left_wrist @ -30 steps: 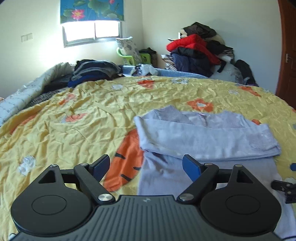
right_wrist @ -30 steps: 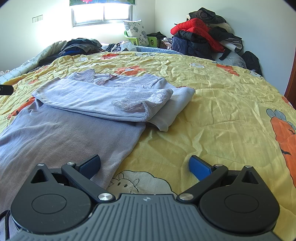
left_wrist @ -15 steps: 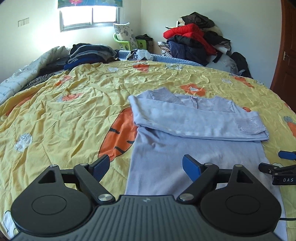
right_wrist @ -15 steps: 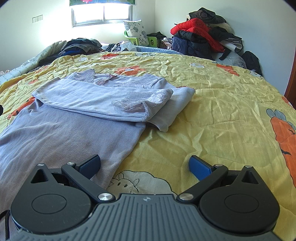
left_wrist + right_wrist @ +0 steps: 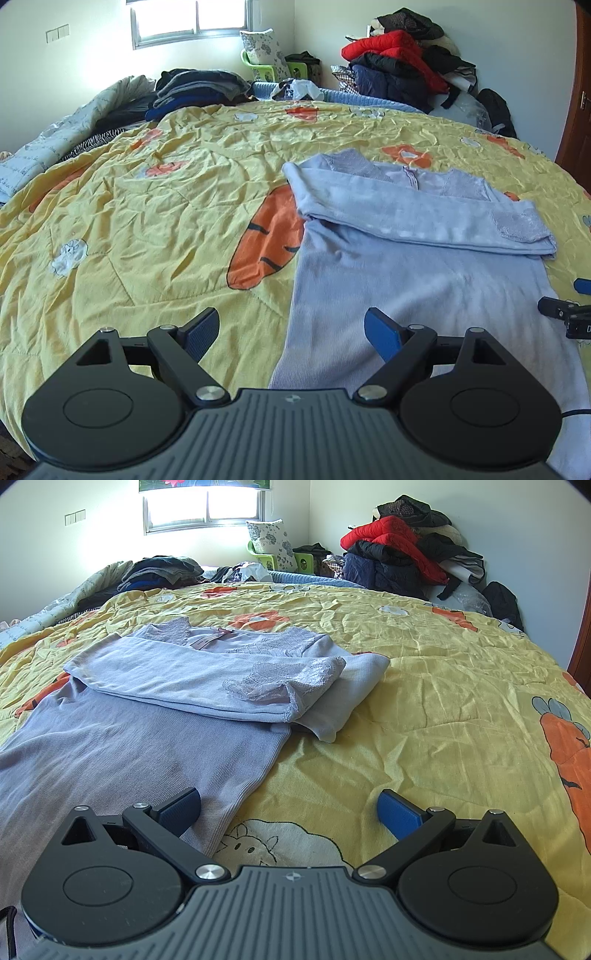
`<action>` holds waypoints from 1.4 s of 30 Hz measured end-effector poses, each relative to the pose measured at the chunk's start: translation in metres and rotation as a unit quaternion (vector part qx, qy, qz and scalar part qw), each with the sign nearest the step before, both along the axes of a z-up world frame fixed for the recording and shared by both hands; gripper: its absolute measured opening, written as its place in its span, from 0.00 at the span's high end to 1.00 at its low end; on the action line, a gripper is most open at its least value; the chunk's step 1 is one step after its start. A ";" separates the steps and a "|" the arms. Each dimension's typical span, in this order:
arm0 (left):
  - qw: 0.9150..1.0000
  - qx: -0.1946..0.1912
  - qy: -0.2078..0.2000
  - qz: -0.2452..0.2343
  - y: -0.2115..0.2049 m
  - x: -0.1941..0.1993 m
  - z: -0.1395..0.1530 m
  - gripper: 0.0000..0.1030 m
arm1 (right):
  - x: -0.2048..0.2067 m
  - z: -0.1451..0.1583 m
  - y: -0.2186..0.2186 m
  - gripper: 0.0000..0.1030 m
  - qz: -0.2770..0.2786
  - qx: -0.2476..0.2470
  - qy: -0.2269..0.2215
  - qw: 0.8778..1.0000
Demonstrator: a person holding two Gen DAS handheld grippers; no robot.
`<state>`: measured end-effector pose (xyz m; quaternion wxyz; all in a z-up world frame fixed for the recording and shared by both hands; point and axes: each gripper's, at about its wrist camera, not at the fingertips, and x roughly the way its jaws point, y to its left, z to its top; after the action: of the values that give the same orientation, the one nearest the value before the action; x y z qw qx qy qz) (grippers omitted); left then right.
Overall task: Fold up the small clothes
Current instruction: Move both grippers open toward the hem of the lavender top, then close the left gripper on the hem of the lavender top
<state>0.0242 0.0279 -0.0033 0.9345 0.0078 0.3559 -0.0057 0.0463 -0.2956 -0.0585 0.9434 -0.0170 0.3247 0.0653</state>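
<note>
A pale lilac long-sleeved top [image 5: 413, 280] lies flat on the yellow carrot-print quilt [image 5: 147, 229], both sleeves folded across its chest; it also shows in the right wrist view [image 5: 155, 723]. My left gripper [image 5: 291, 328] is open and empty, over the garment's lower left edge. My right gripper [image 5: 288, 806] is open and empty, over the garment's lower right edge. The right gripper also shows at the right edge of the left wrist view [image 5: 576, 306].
A pile of red and dark coats [image 5: 402, 550] sits at the far right corner. Folded dark clothes [image 5: 199, 86] and a patterned blanket [image 5: 48, 144] lie at the far left. A floral pillow on a green stool [image 5: 271, 544] stands under the window. A wooden door [image 5: 576, 110] is at right.
My left gripper has pulled back toward the near hem and lowered, so more of the garment shows. The right gripper has hardly moved. Both stayed open.
</note>
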 end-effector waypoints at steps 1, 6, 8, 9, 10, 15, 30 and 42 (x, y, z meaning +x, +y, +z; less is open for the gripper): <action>1.000 0.001 0.002 -0.003 -0.001 -0.001 -0.001 0.16 | 0.000 0.000 0.000 0.00 0.000 0.000 0.000 1.000; 1.000 0.007 -0.003 -0.009 -0.001 -0.006 -0.002 0.16 | 0.000 0.000 0.001 0.00 0.000 -0.002 0.000 1.000; 1.000 0.002 0.000 -0.012 -0.001 -0.007 -0.002 0.16 | 0.002 0.000 -0.002 0.00 0.000 0.000 0.000 1.000; 1.000 0.000 0.002 -0.016 -0.001 -0.008 -0.002 0.16 | 0.003 0.000 -0.002 0.00 0.000 0.002 0.001 1.000; 1.000 0.000 0.006 -0.021 -0.002 -0.009 -0.002 0.16 | 0.004 0.001 -0.002 0.00 0.000 0.005 0.001 1.000; 0.998 0.019 0.003 -0.057 0.000 -0.022 0.002 0.16 | -0.015 0.009 0.008 0.02 -0.076 0.014 0.003 0.997; 0.990 -0.007 0.063 -0.123 0.031 -0.054 0.001 0.16 | -0.120 0.063 0.055 0.01 -0.034 0.118 -0.007 0.992; 0.984 -0.065 0.105 -0.132 0.063 -0.065 -0.008 0.16 | -0.142 0.043 0.056 0.10 -0.025 0.108 0.044 0.993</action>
<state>-0.0404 0.0912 -0.0112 0.8815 -0.0068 0.4467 -0.1528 -0.0957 -0.2395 -0.0160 0.9258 0.0964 0.3573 0.0768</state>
